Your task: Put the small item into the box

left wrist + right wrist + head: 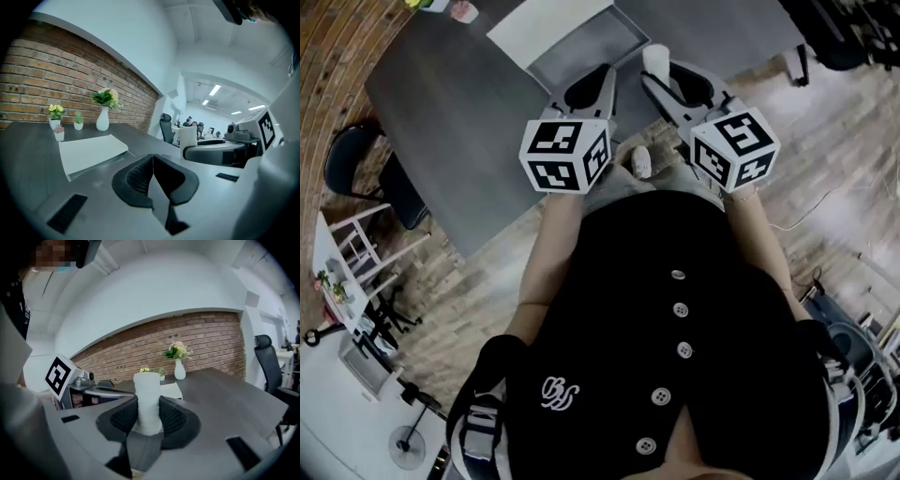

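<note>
The small item [147,390], a white rough-surfaced cylinder, stands upright between the jaws of the right gripper [148,414], which press against its sides (its top pokes well above them). The person holds it over the dark table [450,103], near the open box [581,52]. The left gripper [153,164], just beside the right, has its jaws pressed together on nothing.

White vase [102,123], small potted plants [55,123] on grey table [28,145]; brick wall [47,79] behind
</note>
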The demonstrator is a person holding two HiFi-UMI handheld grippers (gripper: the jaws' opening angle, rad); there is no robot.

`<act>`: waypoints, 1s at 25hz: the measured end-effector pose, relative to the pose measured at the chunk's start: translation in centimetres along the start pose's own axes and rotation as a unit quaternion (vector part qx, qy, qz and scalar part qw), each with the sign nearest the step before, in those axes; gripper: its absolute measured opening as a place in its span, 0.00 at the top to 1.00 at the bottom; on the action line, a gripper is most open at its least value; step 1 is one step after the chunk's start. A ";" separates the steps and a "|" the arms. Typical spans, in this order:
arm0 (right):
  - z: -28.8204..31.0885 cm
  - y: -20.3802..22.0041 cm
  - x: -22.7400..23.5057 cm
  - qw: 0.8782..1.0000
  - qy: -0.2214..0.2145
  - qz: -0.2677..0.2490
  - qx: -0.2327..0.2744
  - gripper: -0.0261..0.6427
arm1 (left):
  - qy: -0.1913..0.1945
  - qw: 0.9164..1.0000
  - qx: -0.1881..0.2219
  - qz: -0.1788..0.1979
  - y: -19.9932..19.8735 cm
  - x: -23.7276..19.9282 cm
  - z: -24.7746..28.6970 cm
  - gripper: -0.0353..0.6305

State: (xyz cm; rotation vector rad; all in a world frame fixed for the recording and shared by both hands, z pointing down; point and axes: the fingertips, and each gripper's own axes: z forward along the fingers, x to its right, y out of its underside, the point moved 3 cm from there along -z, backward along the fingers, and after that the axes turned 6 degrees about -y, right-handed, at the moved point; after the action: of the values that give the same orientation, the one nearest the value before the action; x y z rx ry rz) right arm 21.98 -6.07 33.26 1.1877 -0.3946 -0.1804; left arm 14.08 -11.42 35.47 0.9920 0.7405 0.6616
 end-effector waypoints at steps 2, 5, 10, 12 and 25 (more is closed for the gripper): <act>1.0 0.4 0.2 0.999 -0.039 0.000 -0.005 0.76 | -0.034 0.999 -0.007 -0.012 0.8 -0.6 -0.2 0.92; 3.8 0.1 0.4 0.997 -0.079 0.002 -0.016 0.76 | -0.066 0.997 -0.016 -0.024 1.0 -2.9 -0.1 0.93; 6.7 -0.8 -0.3 0.993 -0.109 -0.012 -0.031 0.76 | -0.092 0.995 -0.010 -0.036 0.0 -5.8 -0.7 0.92; 7.3 -0.8 -0.6 0.993 -0.113 -0.021 -0.036 0.76 | -0.098 0.995 -0.008 -0.037 0.0 -6.5 -0.9 0.92; 14.5 -1.4 0.4 0.961 -0.167 -0.160 -0.148 0.76 | -0.132 0.989 -0.010 -0.071 1.7 -10.7 -2.2 0.93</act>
State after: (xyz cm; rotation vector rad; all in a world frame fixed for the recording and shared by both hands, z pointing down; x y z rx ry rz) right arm 16.80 -19.27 36.62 0.9174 -0.4501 -0.7056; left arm 5.79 -17.99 38.86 0.9772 0.5634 0.4038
